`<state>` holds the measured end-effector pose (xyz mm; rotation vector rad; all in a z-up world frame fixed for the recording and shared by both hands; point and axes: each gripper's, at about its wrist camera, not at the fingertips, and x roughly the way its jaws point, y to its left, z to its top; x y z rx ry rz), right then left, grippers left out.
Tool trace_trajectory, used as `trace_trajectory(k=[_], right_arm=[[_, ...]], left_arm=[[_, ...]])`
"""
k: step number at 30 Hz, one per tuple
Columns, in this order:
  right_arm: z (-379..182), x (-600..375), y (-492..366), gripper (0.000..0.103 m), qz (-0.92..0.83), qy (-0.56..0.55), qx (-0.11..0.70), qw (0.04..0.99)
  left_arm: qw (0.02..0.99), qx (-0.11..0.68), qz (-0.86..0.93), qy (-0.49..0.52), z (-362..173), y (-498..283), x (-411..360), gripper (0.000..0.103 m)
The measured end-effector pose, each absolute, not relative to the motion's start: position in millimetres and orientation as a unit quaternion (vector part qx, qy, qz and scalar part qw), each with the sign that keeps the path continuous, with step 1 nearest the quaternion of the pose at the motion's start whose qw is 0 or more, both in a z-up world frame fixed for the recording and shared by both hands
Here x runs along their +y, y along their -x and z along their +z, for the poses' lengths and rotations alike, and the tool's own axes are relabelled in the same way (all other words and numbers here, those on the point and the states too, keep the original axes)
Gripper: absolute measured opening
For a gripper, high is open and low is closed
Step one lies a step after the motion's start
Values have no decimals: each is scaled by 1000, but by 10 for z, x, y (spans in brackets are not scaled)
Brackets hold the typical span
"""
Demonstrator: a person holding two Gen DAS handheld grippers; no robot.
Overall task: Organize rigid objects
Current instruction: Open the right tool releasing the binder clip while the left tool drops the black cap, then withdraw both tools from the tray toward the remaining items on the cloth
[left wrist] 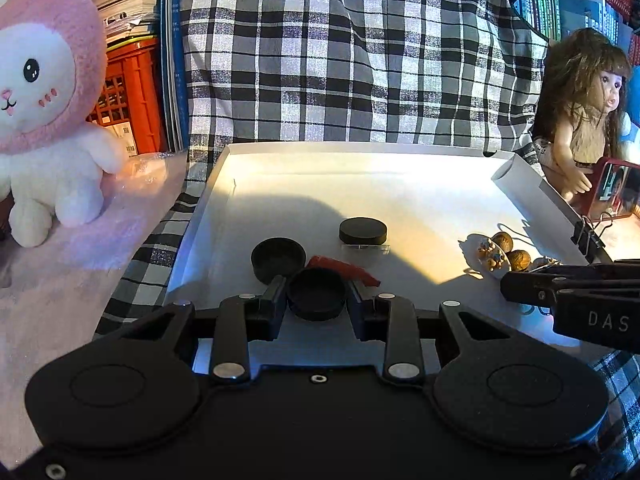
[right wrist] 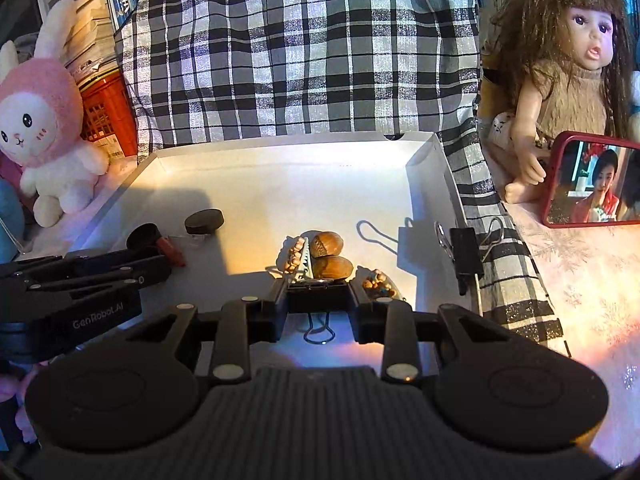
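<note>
A shallow white tray [left wrist: 360, 148] [right wrist: 280, 142] lies on plaid cloth. My left gripper [left wrist: 316, 285] is shut on a black round cap [left wrist: 316, 294] just above the tray's near left floor. Beside it lie another black cap [left wrist: 278, 258], a black disc [left wrist: 363, 231] [right wrist: 204, 220] and a red chili-shaped piece [left wrist: 344, 269] [right wrist: 172, 250]. My right gripper [right wrist: 318, 286] is shut on a black binder clip [right wrist: 318, 294], whose wire handles hang toward the camera. Just ahead of it sit two walnuts [right wrist: 328, 245] [left wrist: 520, 260] and two beaded hair clips [right wrist: 296, 256] [left wrist: 494, 258].
Another black binder clip [right wrist: 464, 250] [left wrist: 586, 236] grips the tray's right wall. A plush rabbit [left wrist: 48, 120] [right wrist: 44, 140] stands left of the tray. On the right are a doll [right wrist: 568, 72] [left wrist: 580, 112] and a red-cased phone [right wrist: 592, 182]. Plaid cloth [left wrist: 340, 60] hangs behind.
</note>
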<state>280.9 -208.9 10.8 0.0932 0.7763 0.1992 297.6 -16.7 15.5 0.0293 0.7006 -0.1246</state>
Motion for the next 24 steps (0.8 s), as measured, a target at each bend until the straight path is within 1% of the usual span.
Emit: trace_trajectory(k=[7,9,10,11,14,15,16,17,19,24], right_arm=[[110,-2085,-2805,36,94,-46,375,921],[113,-2084,-2806,37,93,-46,374,921],[116,-2083,-2806,40,92,-46,374,922],[124,-2086,-2802,40,91,-48,373,922],[161,-2086,-2758,43,97,-55,369,923],[175,-2088,-2740,54,99,-55,367,923],[191,-2089,-2719,56,100,-52,364,925],[208,-2090,-2695,56,101,-50,361,926],[247,-2100,-2641,59,105,-47,356,927],[362,-2122,-2475,66,115,-39,338,933]], left_arm=[[938,341,-62,-16,155,-2984,-163,31],[937,342,-65,-17,157,-2976,-163,33],[936,344,-69,-18,163,-2968,-161,38],[935,347,-74,-18,172,-2958,-165,43],[933,350,-79,-22,201,-2904,-181,45],[934,349,-79,-23,213,-2875,-183,46],[934,347,-80,-23,225,-2848,-182,50],[935,344,-80,-23,243,-2812,-183,55],[938,337,-81,-22,278,-2739,-183,61],[942,324,-87,-25,387,-2543,-184,67]])
